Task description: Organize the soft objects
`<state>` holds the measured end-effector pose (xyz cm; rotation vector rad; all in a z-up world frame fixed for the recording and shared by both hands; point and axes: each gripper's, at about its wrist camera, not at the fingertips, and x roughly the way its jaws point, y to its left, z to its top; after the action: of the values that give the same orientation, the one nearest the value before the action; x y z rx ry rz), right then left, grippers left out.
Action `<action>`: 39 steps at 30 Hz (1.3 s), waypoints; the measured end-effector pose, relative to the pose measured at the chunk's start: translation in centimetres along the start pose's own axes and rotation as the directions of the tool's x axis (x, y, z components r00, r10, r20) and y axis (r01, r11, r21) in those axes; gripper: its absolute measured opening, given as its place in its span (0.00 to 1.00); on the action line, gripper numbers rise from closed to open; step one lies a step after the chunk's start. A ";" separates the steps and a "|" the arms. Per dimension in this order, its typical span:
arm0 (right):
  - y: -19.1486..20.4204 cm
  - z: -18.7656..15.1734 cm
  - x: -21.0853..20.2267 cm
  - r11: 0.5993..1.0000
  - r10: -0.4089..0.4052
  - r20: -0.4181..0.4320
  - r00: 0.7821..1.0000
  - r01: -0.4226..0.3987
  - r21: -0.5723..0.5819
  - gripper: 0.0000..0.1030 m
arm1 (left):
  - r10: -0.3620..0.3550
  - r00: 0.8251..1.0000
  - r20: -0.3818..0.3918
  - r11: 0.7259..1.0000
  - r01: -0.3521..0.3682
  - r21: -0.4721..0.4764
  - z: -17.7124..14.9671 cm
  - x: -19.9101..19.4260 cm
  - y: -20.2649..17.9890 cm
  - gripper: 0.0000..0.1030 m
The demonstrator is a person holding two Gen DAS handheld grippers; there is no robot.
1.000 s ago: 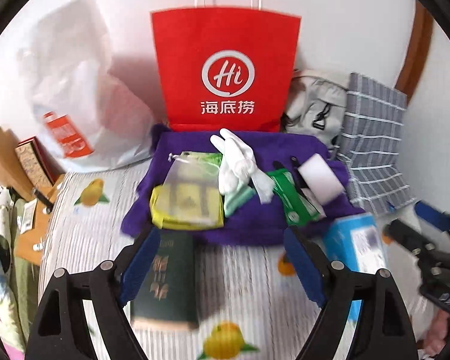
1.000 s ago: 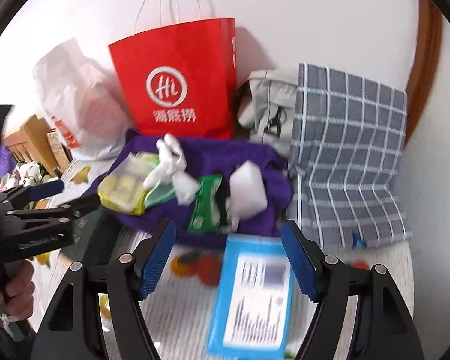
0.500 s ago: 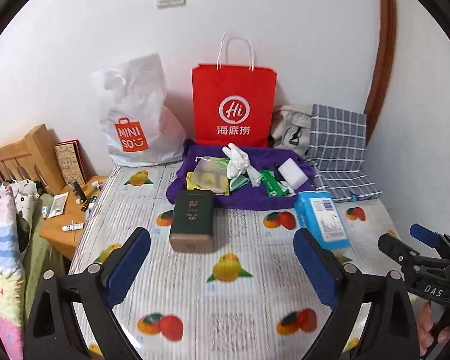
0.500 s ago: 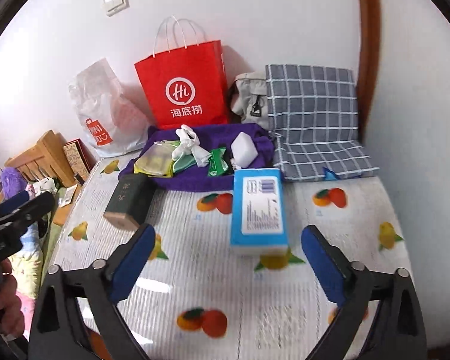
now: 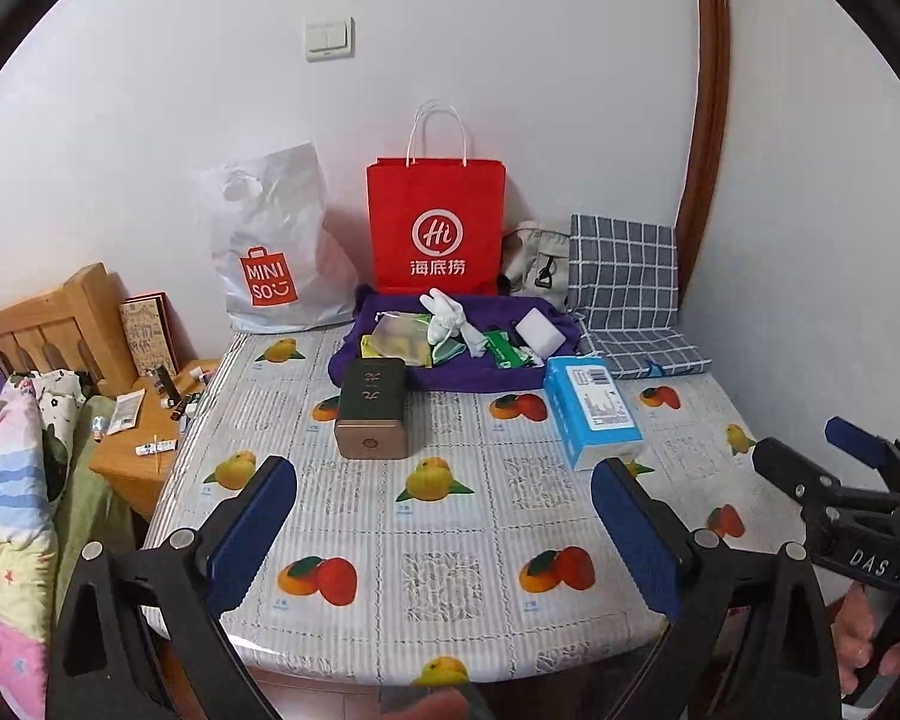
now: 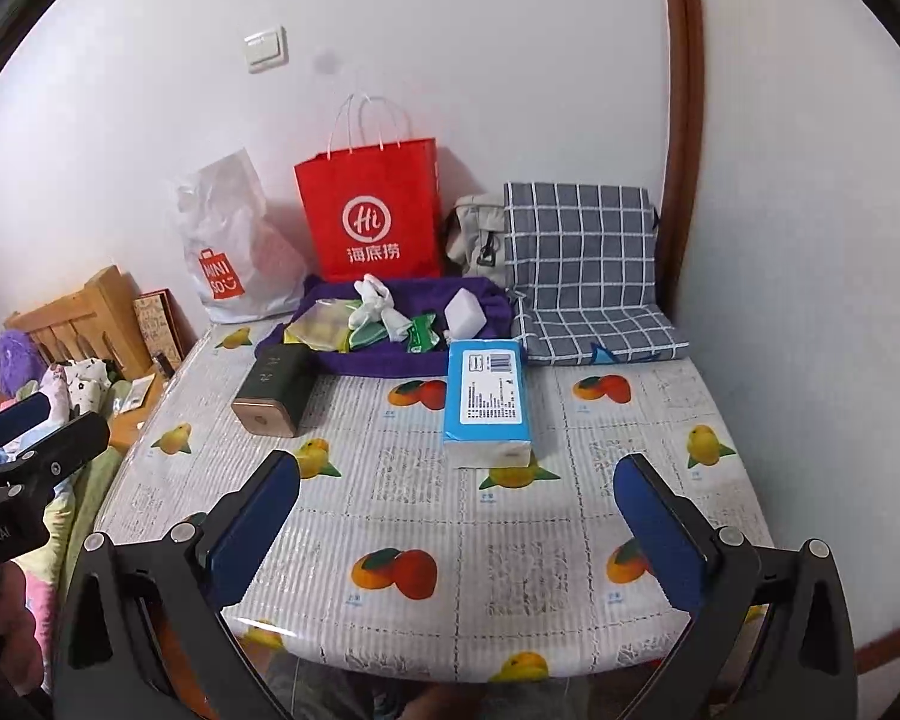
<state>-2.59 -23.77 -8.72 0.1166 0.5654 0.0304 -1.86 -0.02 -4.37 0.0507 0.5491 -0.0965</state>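
Two tools are hanging wide and empty over the bench [image 5: 450, 516]: my left tool [image 5: 444, 516] and right tool [image 6: 456, 516], touching nothing. I am eyeing the blue tissue pack [image 6: 489, 390] just in front of the purple cloth [image 6: 402, 360]; it is probably light and squashy, so I am planning to pinch its long sides.

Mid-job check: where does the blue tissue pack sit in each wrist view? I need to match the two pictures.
Left wrist view: the blue tissue pack lies right of centre on the fruit-print tablecloth, right of the dark green box.
Right wrist view: the blue tissue pack lies near centre, again right of the dark green box.
Shared landmark: the red paper bag standing against the wall behind it.
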 end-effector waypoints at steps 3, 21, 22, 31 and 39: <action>0.2 -0.6 -0.9 1.000 0.004 0.007 1.000 -0.004 -0.012 1.00 | -0.008 1.000 0.005 1.000 0.008 -0.013 -0.5 -0.9 0.1 0.97; 0.6 -1.8 -3.6 0.999 0.000 0.049 0.999 0.001 -0.033 1.00 | 0.006 1.000 0.030 1.000 -0.006 -0.008 -1.0 -3.0 -0.2 0.97; 0.7 -1.8 -3.7 0.999 0.001 0.049 0.999 0.000 -0.034 1.00 | 0.007 1.000 0.030 1.000 -0.007 -0.010 -1.0 -3.0 -0.2 0.97; 1.0 -2.0 -4.0 0.999 0.008 0.051 0.999 -0.006 -0.039 1.00 | 0.007 1.000 0.031 1.000 -0.007 -0.012 -1.0 -3.2 -0.1 0.97; 1.1 -2.0 -4.0 0.999 0.010 0.051 0.999 -0.008 -0.038 1.00 | 0.008 1.000 0.029 1.000 -0.008 -0.015 -1.1 -3.2 -0.1 0.97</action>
<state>-7.07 -22.71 -8.10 0.0827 0.5132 0.0466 -5.12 0.26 -3.62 0.0370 0.5206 -0.0851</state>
